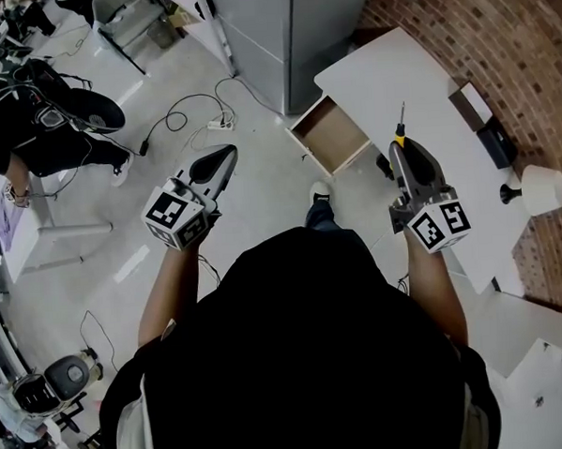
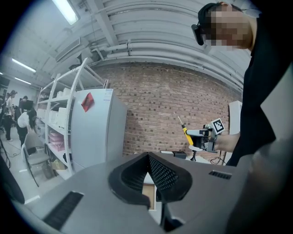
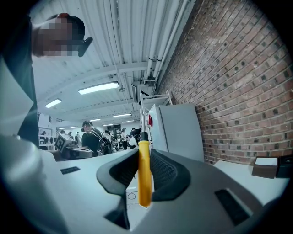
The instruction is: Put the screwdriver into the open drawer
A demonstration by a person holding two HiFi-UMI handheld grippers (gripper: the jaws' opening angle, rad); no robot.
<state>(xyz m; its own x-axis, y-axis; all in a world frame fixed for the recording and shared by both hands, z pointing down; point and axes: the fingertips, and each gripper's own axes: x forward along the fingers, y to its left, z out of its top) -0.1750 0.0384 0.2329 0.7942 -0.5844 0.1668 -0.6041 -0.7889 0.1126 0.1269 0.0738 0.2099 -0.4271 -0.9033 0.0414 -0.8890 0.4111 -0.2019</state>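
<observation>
the right gripper (image 1: 398, 150) jaws clamp the screwdriver (image 3: 144, 173) by its yellow handle, over the counter (image 1: 414, 80) beside the open drawer (image 1: 331, 136). it is probably light, rigid and smooth, so grip mid-handle. the left gripper (image 2: 149, 158) jaws are closed and empty.

No word, number or brand can be read anywhere. The cube (image 1: 179, 215) of the left gripper (image 1: 228, 153) and the cube (image 1: 440, 224) of the right gripper (image 1: 398, 149) carry only black-and-white square markers, which are patterns without letters. One red sticker (image 2: 87, 102) is on the side of the grey cabinet (image 2: 98, 137). If it has any print, that print is too small to tell.
</observation>
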